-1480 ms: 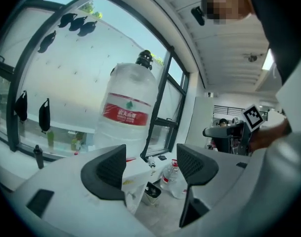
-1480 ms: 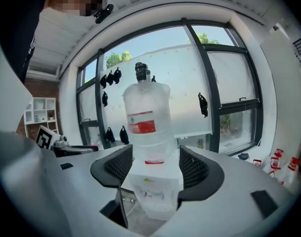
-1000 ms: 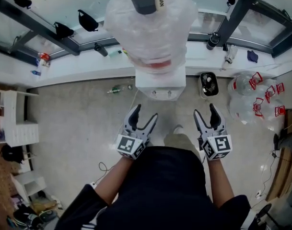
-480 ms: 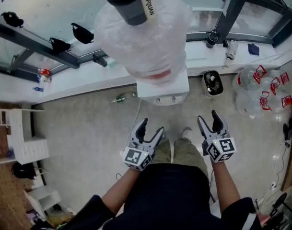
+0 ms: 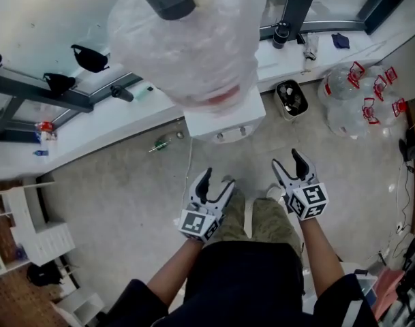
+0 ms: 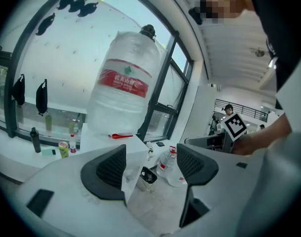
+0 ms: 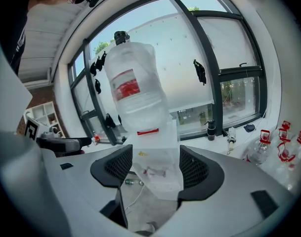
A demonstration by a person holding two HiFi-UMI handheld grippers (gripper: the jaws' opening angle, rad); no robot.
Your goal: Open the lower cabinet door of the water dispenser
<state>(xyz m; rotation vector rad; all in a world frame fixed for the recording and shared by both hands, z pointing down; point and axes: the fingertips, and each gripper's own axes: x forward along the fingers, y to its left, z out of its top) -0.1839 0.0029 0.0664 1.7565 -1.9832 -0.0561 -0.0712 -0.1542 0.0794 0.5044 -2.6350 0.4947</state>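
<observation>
White water dispenser w/ big clear plastic bottle (image 5: 224, 122) stood far centre, by the window ledge. Left gripper (image 5: 217, 179) & right gripper (image 5: 287, 159) hovered near side, apart from it, both w/ jaws open, empty. Lower door hidden.

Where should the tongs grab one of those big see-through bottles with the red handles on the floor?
Take the red plastic handle at the neck of a clear empty water bottle, coming down from above. The bottles seem to stand upright, so the handles stick up on top. The round bodies look too wide and smooth for the right tongs.
</observation>
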